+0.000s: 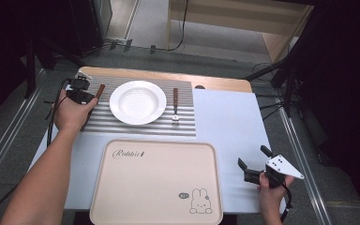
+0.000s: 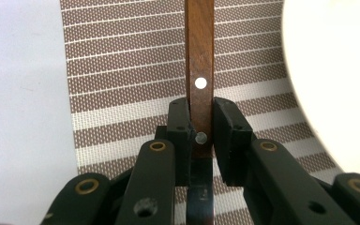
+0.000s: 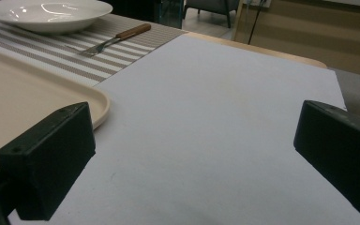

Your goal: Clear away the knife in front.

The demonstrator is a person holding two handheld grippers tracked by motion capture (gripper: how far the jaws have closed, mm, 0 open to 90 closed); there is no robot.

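Beige tray [image 1: 157,183] nearest, on desk [image 1: 229,122]. Left hand-held gripper [image 2: 200,123] clamped on knife [image 2: 200,70] handle, on striped mat [image 1: 140,125] left of plate [image 1: 138,102]. Fork [image 1: 175,107] right of plate, on mat. Right hand-held gripper [image 1: 252,163] jaws wide apart, holding nothing, just right of tray over white sheet [image 3: 225,122].

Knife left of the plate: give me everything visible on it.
The knife has a dark brown wooden handle with two pale rivets and a metal blade toward the camera. It lies flat on the striped placemat, left of the white plate. The left gripper straddles it at the handle-blade junction, fingers against its sides.
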